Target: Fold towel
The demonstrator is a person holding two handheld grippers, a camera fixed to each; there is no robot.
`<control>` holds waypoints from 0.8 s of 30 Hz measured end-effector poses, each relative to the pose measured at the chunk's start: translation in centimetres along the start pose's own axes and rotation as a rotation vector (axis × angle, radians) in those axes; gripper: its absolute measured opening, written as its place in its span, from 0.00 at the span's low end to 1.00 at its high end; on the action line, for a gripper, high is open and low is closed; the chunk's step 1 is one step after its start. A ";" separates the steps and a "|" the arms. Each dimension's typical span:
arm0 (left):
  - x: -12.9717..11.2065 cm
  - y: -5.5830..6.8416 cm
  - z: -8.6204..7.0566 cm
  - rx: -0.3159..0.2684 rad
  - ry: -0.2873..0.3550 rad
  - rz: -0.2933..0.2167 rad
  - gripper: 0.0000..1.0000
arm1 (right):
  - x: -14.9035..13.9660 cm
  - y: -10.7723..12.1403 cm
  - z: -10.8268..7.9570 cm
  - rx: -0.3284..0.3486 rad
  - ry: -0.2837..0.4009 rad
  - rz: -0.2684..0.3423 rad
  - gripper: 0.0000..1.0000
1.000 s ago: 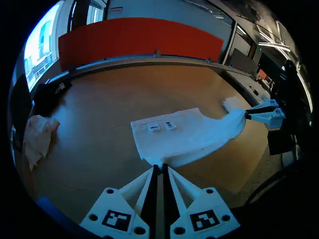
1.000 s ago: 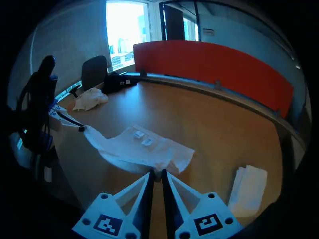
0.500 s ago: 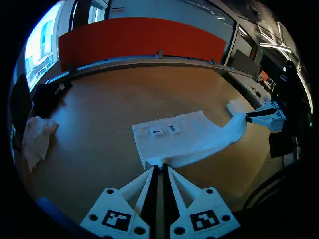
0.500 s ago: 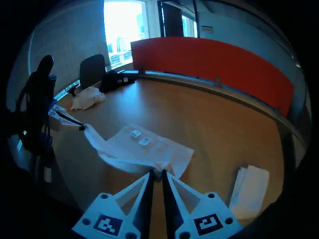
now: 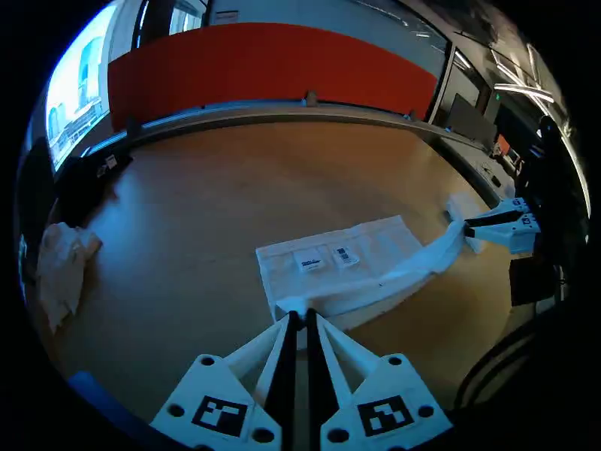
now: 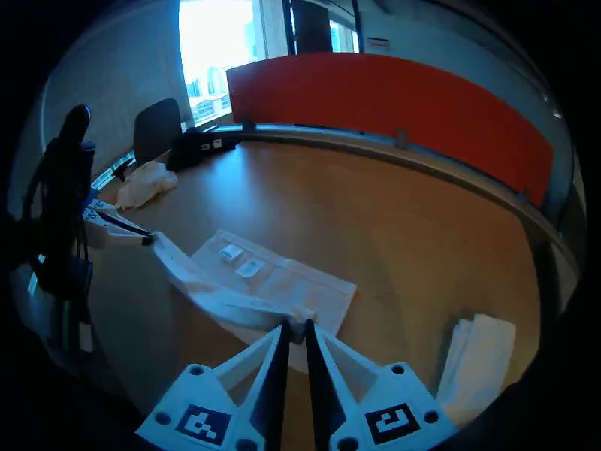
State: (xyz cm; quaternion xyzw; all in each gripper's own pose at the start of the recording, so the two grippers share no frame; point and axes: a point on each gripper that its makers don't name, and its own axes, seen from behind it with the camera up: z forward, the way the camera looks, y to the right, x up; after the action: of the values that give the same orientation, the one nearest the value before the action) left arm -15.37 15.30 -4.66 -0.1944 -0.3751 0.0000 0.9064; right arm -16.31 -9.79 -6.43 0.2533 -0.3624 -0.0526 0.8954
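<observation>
The left gripper (image 5: 304, 316) has its fingers (image 5: 259, 359) pressed almost together, with a slit between them, and a bunched corner of the towel (image 5: 342, 259) is pinched at their tips. The right gripper (image 6: 295, 325) stands the same way: its fingers (image 6: 263, 368) are all but closed and clamp another corner of the towel (image 6: 278, 282).

The towel's far part lies flat on the desk (image 5: 225, 188), two small tags (image 5: 328, 259) facing up. Its near edge is lifted off the desk and hangs as a drawn-out strip from one gripper to the other.

The left gripper view shows the right gripper (image 5: 467, 228) farther off at the right, its tips nipping the end of that strip, with a dark figure behind it. Just past it lies a pale stack (image 5: 460, 204), partly hidden. A crumpled cloth (image 5: 60, 263) lies at the desk's left edge, well apart from the towel, and a dark bag (image 5: 90, 177) sits beyond it. A red partition (image 5: 263, 68) runs along the far side of the desk.

The right gripper view shows the left gripper (image 6: 152, 240) at the left, tips on the strip's other end, held by a person seen as a dark shape. Here the stack (image 6: 477, 361) shows plainly as folded white cloths near the desk's right edge. This view also takes in a chair (image 6: 154, 131) beside the bag (image 6: 195, 146), a bright window (image 6: 218, 60) behind them, and the crumpled cloth (image 6: 143, 184) near the chair.
</observation>
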 end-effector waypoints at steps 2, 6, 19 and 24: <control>-0.1 -0.2 0.6 0.001 -0.003 -0.004 0.09 | -0.2 0.2 0.6 -0.002 -0.008 0.008 0.15; -0.2 -0.2 1.4 -0.006 -0.008 -0.010 0.09 | -0.7 0.3 1.2 -0.006 -0.022 0.011 0.15; -0.4 -1.4 5.0 0.001 -0.018 -0.026 0.09 | -1.2 1.6 4.5 -0.034 -0.039 0.035 0.15; -0.2 -1.6 6.4 0.001 -0.013 -0.041 0.11 | -1.4 2.4 5.9 -0.054 -0.048 0.047 0.16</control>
State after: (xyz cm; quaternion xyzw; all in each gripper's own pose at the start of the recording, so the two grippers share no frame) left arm -20.06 16.01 -0.12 -0.1860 -0.3851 -0.0173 0.9038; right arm -21.53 -9.78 -2.47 0.2193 -0.3882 -0.0475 0.8938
